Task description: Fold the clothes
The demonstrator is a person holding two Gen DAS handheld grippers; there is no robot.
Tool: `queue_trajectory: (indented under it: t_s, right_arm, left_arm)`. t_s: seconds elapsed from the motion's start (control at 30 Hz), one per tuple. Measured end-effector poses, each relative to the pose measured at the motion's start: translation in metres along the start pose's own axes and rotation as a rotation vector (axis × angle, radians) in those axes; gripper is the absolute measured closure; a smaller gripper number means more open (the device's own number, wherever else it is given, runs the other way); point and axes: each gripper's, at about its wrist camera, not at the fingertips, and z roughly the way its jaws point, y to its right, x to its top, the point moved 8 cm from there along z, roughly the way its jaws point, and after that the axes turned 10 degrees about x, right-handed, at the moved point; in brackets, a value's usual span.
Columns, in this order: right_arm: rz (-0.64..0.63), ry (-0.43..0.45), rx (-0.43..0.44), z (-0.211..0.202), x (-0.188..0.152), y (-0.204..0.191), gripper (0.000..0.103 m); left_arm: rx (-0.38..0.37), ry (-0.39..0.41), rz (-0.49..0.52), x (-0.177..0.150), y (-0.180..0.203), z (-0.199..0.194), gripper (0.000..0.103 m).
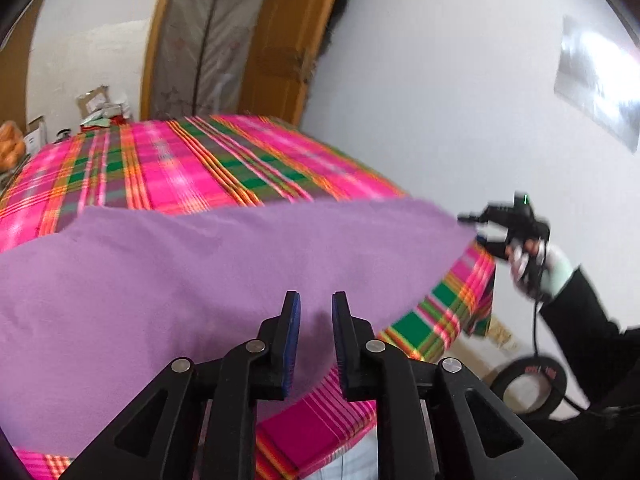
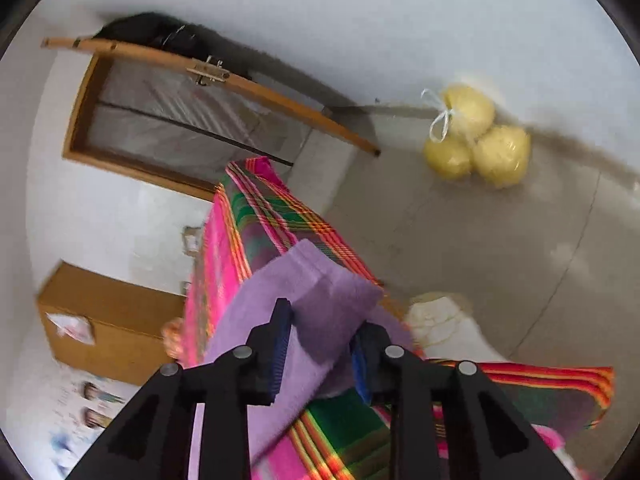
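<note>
Plaid tablecloth (image 1: 192, 164) bears a smooth lilac garment (image 1: 160, 280); both hand-held grippers (image 1: 316, 320) (image 2: 320, 344) gape, gripping nothing.

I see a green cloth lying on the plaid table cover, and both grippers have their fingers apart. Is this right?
Not quite: the cloth is purple, not green. The left wrist view shows it lying on the plaid table cover. The rest holds: the left gripper and the right gripper both have their fingers apart.

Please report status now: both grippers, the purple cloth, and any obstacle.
Left gripper open, right gripper open, jaws apart. Purple cloth lies on plaid table cover, not gripped. No obstacle seen.
</note>
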Motion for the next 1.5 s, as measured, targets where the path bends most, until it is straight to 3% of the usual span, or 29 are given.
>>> queue_trajectory:
  t_s: [0.13, 0.2, 0.23, 0.43, 0.6, 0.67, 0.73, 0.83, 0.93, 1.03, 1.13, 1.17, 1.37, 1.43, 1.5]
  right_arm:
    - [0.022, 0.001, 0.038, 0.011, 0.005, 0.004, 0.071]
    - [0.004, 0.002, 0.032, 0.015, 0.007, 0.003, 0.098]
    - [-0.006, 0.004, 0.033, 0.015, 0.008, 0.001, 0.099]
    - [-0.134, 0.065, 0.029, -0.002, 0.021, -0.024, 0.099]
    - [-0.077, 0.002, -0.066, 0.015, 0.016, 0.009, 0.096]
    - [-0.069, 0.044, -0.117, 0.008, 0.022, 0.019, 0.085]
    - [-0.086, 0.104, -0.156, -0.008, 0.034, 0.022, 0.085]
    - [-0.174, 0.122, -0.107, -0.022, 0.038, -0.007, 0.085]
    - [-0.312, 0.014, 0.020, -0.008, 0.011, -0.060, 0.085]
    - [-0.410, -0.151, 0.070, 0.030, -0.033, -0.093, 0.085]
    - [-0.422, -0.260, -0.005, 0.070, -0.055, -0.086, 0.085]
    - [-0.411, -0.268, -0.034, 0.076, -0.053, -0.081, 0.101]
    - [-0.337, -0.117, -0.156, 0.066, 0.001, -0.059, 0.103]
    - [-0.403, -0.098, -0.198, 0.065, -0.005, -0.070, 0.101]
    - [-0.513, -0.115, -0.172, 0.072, -0.026, -0.094, 0.101]
  left_arm:
    - [0.066, 0.007, -0.055, 0.006, -0.026, -0.001, 0.085]
    - [0.084, -0.004, -0.088, 0.005, -0.037, 0.003, 0.085]
    - [0.094, -0.010, -0.099, 0.004, -0.041, 0.006, 0.085]
    - [0.130, -0.059, -0.135, -0.008, -0.058, 0.024, 0.085]
    - [0.142, -0.111, -0.128, -0.023, -0.062, 0.035, 0.085]
    - [0.149, -0.109, -0.125, -0.024, -0.062, 0.034, 0.085]
    - [0.156, -0.104, -0.128, -0.024, -0.064, 0.031, 0.085]
    - [0.167, -0.095, -0.146, -0.024, -0.071, 0.029, 0.085]
    - [0.171, -0.100, -0.155, -0.025, -0.073, 0.032, 0.085]
    - [0.174, -0.105, -0.160, -0.027, -0.075, 0.034, 0.085]
    - [0.187, -0.099, -0.157, -0.026, -0.076, 0.030, 0.085]
    - [0.192, -0.095, -0.157, -0.026, -0.077, 0.027, 0.085]
    - [0.264, -0.098, -0.162, -0.029, -0.105, 0.014, 0.085]
    - [0.304, -0.095, -0.179, -0.032, -0.120, 0.009, 0.085]
    - [0.341, -0.083, -0.209, -0.033, -0.135, 0.006, 0.082]
